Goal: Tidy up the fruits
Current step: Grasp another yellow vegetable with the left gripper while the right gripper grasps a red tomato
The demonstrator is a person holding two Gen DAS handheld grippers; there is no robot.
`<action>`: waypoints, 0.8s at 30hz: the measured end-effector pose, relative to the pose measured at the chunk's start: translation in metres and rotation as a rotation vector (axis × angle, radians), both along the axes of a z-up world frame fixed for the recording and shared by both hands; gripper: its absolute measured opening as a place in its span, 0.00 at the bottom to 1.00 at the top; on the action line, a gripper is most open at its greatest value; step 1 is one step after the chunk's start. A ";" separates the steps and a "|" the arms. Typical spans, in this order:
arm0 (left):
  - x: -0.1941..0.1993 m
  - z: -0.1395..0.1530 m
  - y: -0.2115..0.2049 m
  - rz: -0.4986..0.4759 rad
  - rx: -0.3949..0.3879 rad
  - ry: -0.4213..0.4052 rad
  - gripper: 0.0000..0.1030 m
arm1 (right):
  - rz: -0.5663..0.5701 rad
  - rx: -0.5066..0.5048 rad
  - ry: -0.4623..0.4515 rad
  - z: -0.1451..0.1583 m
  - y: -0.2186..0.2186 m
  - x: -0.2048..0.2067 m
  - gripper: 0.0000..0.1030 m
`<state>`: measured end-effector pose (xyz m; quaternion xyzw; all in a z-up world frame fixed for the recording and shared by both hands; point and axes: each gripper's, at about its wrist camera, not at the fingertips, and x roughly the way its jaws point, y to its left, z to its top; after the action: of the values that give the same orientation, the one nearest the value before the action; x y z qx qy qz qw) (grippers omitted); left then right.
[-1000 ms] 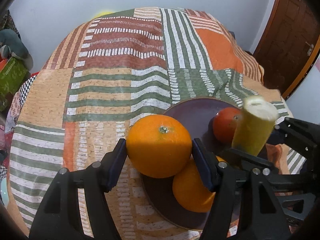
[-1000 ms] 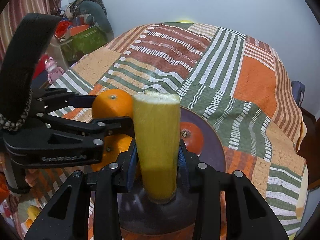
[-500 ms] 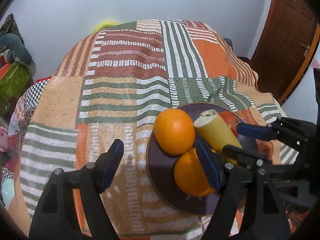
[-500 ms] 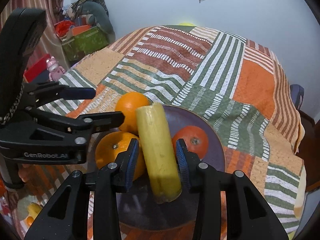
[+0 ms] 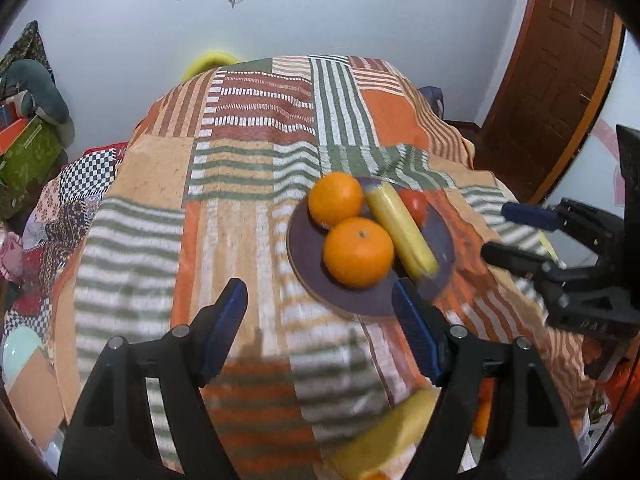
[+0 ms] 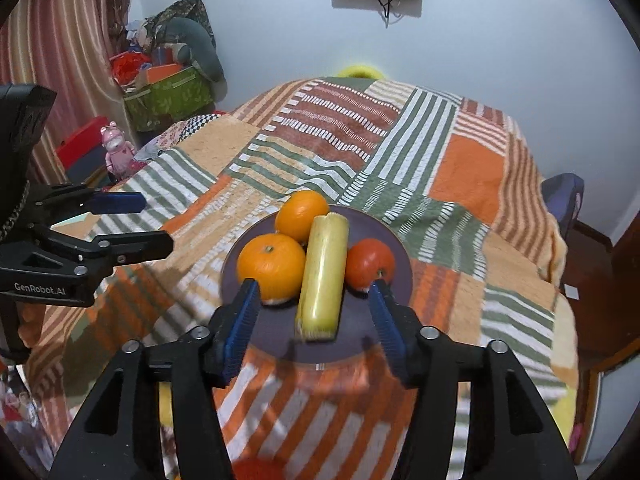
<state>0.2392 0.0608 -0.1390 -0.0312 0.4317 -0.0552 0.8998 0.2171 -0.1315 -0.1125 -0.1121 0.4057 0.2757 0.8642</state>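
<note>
Fruits sitting on plate (image 6: pixel 400 292): banana (image 6: pixel 322 276), oranges. We are holding left gripper (image 5: pixel 320 332) open, empty; right gripper (image 6: pixel 314 324) just opening, empty. Next: fetching remaining fruit.

The left black two-finger gripper with blue pads (image 5: pixel 320 336) is angled downward with its jaws spread and nothing between them, while the right black two-finger gripper with blue pads (image 6: pixel 314 326), angled likewise, has just been opening its jaws, now empty.
</note>
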 end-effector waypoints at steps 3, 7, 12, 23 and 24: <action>-0.023 -0.001 -0.005 -0.014 -0.004 0.010 0.73 | -0.014 0.019 -0.008 0.007 -0.008 -0.020 0.54; -0.047 -0.007 -0.015 -0.042 -0.004 0.036 0.73 | -0.025 0.027 -0.013 0.011 -0.015 -0.045 0.54; -0.070 -0.020 -0.029 -0.092 -0.017 0.067 0.73 | -0.038 0.014 -0.018 0.006 -0.021 -0.069 0.63; -0.076 -0.064 -0.055 -0.160 0.014 0.167 0.73 | -0.081 0.041 0.084 -0.024 -0.031 -0.088 0.64; -0.075 -0.066 -0.057 -0.167 0.030 0.167 0.73 | -0.082 0.040 0.096 -0.028 -0.030 -0.088 0.64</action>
<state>0.1640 0.0035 -0.2055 0.0139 0.5069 -0.1206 0.8534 0.1296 -0.1613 -0.1410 -0.0647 0.4455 0.2534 0.8563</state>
